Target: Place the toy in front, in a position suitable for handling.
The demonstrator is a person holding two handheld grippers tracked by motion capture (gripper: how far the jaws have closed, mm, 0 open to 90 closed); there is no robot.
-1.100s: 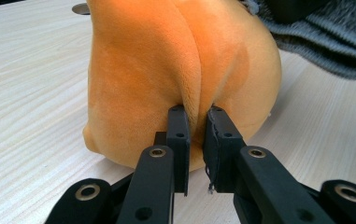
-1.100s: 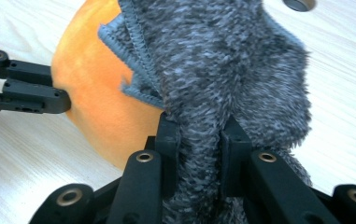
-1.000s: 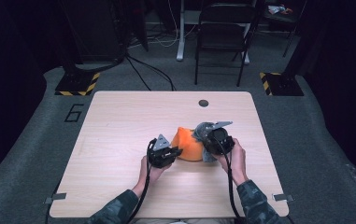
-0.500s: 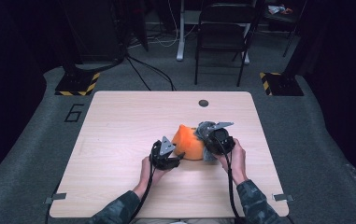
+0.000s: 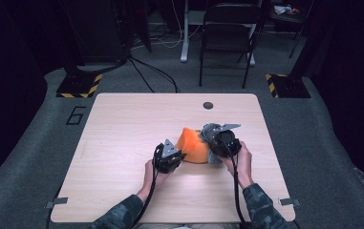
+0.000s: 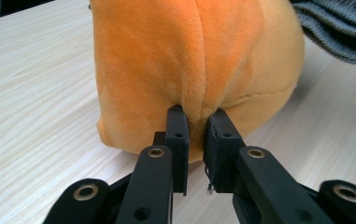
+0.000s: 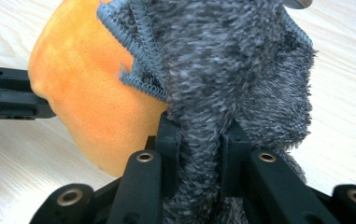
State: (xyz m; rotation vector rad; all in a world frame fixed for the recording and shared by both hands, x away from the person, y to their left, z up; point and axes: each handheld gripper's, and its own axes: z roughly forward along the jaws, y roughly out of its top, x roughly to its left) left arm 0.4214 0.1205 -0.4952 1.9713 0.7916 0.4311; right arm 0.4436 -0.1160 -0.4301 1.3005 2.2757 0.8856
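Observation:
An orange plush toy (image 5: 192, 146) lies on the wooden table (image 5: 122, 124), with a grey fuzzy knitted cloth (image 5: 209, 129) draped over its right side. My left gripper (image 5: 179, 155) sits at the toy's left. Its jaws have just been closing and now pinch a fold of the orange plush (image 6: 166, 60) between the pads, as the left gripper (image 6: 196, 120) view shows. My right gripper (image 5: 214, 147) is at the toy's right. In its own view the right gripper (image 7: 199, 133) is shut on a hanging strip of the grey cloth (image 7: 231, 60), with the orange toy (image 7: 82, 79) just behind.
A small dark round hole (image 5: 208, 105) sits near the table's far edge. Beyond the table stand a black folding chair (image 5: 227, 33) and a black base with hazard stripes (image 5: 79, 85). Bare tabletop stretches to the left and towards the near edge.
The left gripper has shifted a little against the toy's left side and its top plate has tilted. The right gripper and the cloth have stayed put.

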